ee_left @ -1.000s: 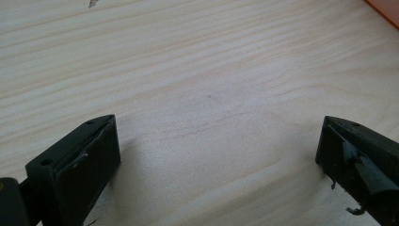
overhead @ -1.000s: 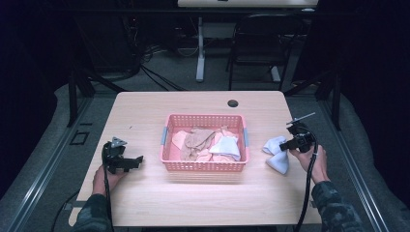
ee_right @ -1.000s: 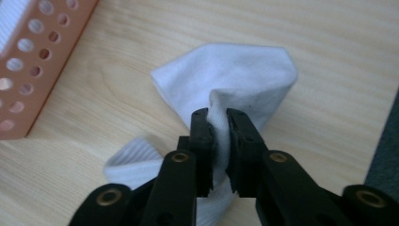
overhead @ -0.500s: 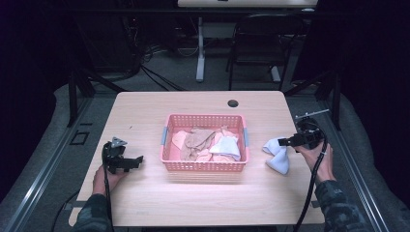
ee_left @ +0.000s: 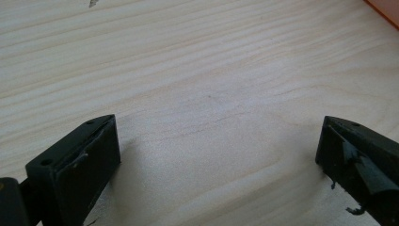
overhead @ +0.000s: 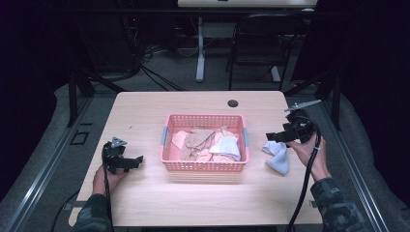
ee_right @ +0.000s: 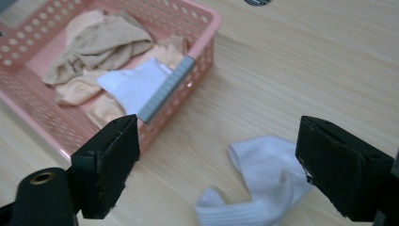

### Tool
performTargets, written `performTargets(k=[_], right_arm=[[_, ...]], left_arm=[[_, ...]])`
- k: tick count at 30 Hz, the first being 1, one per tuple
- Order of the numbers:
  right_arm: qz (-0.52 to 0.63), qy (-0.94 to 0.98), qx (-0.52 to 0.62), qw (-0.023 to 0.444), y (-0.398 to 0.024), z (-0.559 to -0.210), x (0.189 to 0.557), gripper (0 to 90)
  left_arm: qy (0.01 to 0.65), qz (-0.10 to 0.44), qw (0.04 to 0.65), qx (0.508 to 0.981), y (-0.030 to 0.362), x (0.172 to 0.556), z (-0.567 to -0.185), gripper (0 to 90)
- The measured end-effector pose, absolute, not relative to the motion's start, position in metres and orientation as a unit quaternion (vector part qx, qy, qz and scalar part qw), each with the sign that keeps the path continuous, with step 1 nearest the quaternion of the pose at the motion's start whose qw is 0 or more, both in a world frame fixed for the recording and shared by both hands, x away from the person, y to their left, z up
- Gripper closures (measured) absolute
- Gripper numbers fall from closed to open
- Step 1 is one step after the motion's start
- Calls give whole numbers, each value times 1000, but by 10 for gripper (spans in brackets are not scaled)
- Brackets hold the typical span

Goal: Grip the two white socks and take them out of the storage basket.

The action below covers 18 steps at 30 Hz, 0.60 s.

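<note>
A pink basket (overhead: pixel 205 166) sits mid-table with beige socks (overhead: pixel 198 140) and a white sock (overhead: pixel 227 145) inside. Right of it a loose white sock (overhead: pixel 278 157) lies crumpled on the wood. My right gripper (overhead: pixel 271 137) hovers just above that sock, pointing toward the basket. Its jaws have just been opening and nothing is between them. In the right gripper view the sock (ee_right: pixel 263 183) lies below the wide-apart jaws, and the basket (ee_right: pixel 204 28) is to the left. My left gripper (overhead: pixel 138 162) rests low at the table's left, open over bare wood (ee_left: pixel 219 70).
A black cable grommet (overhead: pixel 233 103) sits in the tabletop behind the basket. Cables trail from both grippers toward the front edge. Beyond the far edge are a chair (overhead: pixel 256 43) and a desk leg (overhead: pixel 200 48) on a dark floor.
The right gripper has opened, let go of the white sock and risen off it. The sock stays on the table. The left gripper has not moved.
</note>
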State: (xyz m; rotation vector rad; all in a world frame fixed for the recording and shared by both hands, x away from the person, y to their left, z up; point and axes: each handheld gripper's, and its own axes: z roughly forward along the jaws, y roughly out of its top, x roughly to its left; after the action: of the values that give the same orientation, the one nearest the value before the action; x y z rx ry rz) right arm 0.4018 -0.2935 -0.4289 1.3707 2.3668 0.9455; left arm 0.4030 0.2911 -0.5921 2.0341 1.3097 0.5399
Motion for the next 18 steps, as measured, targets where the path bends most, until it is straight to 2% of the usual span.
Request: performTargets(k=[11, 18], right_arm=[[320, 839, 424, 119, -243, -417, 409, 160], [308, 866, 378, 112, -193, -417, 422, 197]], left_arm=[[500, 206, 325, 776, 291, 403, -592, 1], [499, 206, 325, 776, 291, 403, -592, 1]])
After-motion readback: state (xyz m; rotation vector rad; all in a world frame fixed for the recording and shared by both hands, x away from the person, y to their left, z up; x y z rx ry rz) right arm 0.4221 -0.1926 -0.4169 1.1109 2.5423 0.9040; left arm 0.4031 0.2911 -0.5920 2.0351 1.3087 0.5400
